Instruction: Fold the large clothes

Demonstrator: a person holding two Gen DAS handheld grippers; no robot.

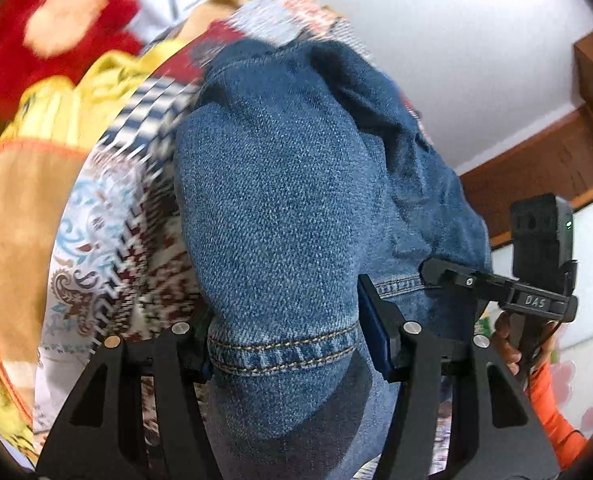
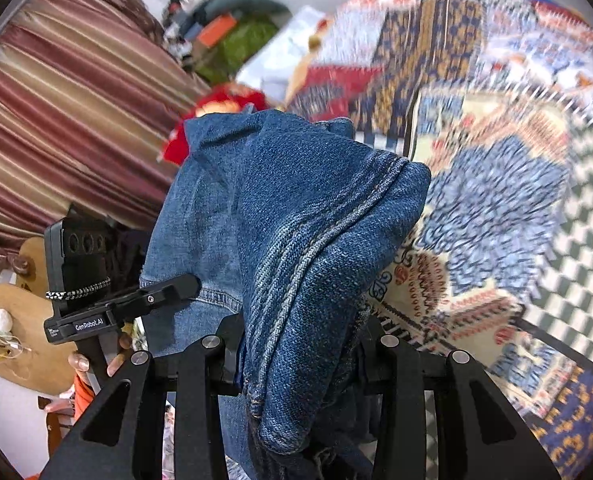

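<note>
A pair of blue denim jeans (image 1: 280, 200) hangs lifted above the patterned bedspread, held by both grippers. My left gripper (image 1: 284, 344) is shut on a stitched hem of the jeans, which fills the space between its fingers. My right gripper (image 2: 300, 356) is shut on another hem and side seam of the jeans (image 2: 296, 240), the cloth draping over its fingers. The right gripper also shows in the left wrist view (image 1: 428, 270), clamped on a hem at the right. The left gripper shows in the right wrist view (image 2: 192, 282), pinching the denim.
A patterned bedspread (image 2: 496, 200) lies below, blurred by motion. A red plush toy (image 1: 56, 28) and yellow cloth (image 1: 56, 100) lie at the far left. A striped curtain (image 2: 56, 120) hangs at the left, a wooden headboard (image 1: 556, 152) at the right.
</note>
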